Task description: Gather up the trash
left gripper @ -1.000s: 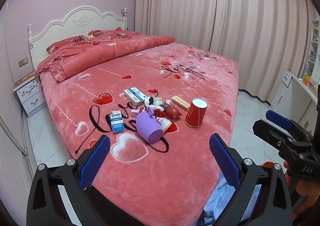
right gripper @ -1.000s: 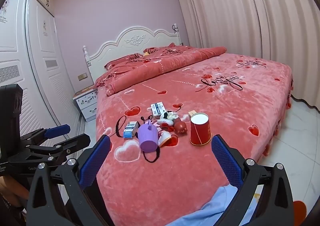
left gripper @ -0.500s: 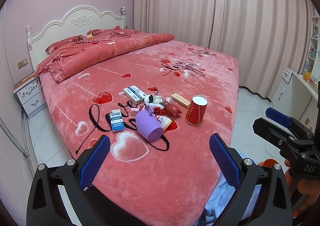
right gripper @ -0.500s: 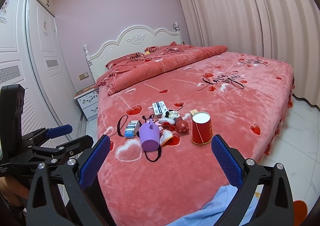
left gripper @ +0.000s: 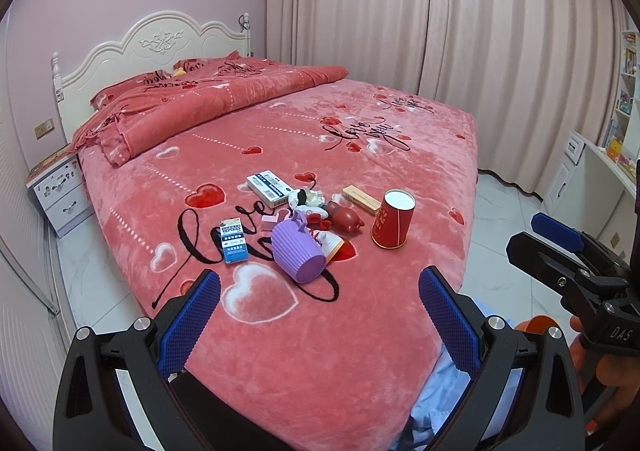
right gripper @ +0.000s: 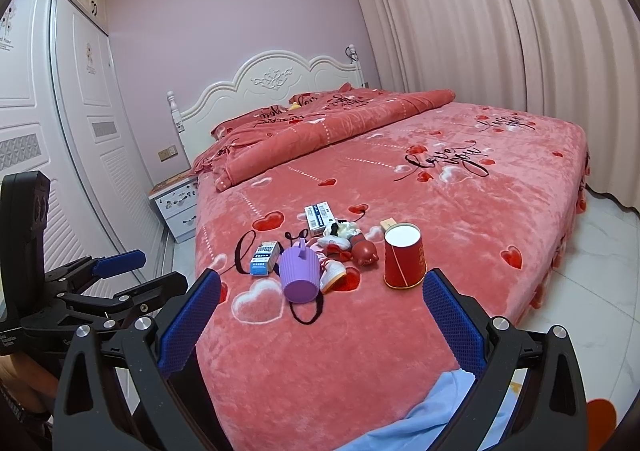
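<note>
Both claws spread wide, empty: your left claw (left gripper: 319, 305) and your right claw (right gripper: 321, 305) hang short of the foot of the pink heart-print bed (left gripper: 360, 363), blue pads clear of everything.

Change over the last second: slight. The litter sits a little lower and nearer in both wrist views than it did, so you have eased in toward the bed. Nothing on the blanket has moved. No grasp begun.

Near: ribbed purple plastic cup (left gripper: 298, 251) tipped on its side, mouth toward you, resting on a white-and-orange wrapper (left gripper: 332, 243). Just left of it, small blue-and-white carton (left gripper: 233, 243). Right, upright red paper cup (left gripper: 394, 223).

Behind: dark red pig-like toy (left gripper: 346, 218), crumpled black-and-white scrap (left gripper: 306, 197), flat tan box (left gripper: 362, 199), flat white-and-blue box (left gripper: 267, 184).

Judgement: collection not started; all trash still on the bed. No bin visible in either view. Purple cup is nearest to your left claw, red cup to your right.
</note>
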`<state>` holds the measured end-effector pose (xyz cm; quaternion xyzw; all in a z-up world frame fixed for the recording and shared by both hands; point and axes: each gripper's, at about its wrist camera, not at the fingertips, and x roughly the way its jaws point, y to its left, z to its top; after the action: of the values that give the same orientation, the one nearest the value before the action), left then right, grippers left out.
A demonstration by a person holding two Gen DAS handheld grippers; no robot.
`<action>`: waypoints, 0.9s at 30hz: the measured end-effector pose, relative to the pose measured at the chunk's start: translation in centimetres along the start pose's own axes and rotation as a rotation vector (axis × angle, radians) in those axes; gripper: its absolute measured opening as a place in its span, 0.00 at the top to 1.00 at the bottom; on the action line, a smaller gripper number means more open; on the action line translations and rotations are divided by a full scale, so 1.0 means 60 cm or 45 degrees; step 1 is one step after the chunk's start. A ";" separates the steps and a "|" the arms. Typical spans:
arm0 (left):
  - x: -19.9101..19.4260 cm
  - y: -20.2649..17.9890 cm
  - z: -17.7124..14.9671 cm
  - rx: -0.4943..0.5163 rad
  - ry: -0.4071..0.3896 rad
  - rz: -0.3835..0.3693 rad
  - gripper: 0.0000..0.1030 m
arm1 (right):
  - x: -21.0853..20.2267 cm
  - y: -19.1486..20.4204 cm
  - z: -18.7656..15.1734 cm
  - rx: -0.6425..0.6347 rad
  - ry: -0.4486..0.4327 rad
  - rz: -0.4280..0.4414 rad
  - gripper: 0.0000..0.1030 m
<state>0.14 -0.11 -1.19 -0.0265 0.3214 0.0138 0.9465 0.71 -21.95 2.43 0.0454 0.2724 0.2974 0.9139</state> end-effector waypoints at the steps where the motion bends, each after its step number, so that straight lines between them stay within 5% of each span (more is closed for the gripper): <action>1: 0.000 -0.001 0.001 -0.001 -0.002 0.002 0.05 | 0.000 0.000 0.000 0.000 0.000 -0.001 0.04; 27: 0.009 -0.005 -0.004 0.020 0.041 0.012 0.05 | 0.004 -0.004 -0.008 0.022 0.010 0.002 0.04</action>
<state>0.41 -0.45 -1.70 -0.0179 0.3367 0.0153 0.9413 0.72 -22.04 1.85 0.0523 0.2785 0.2958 0.9122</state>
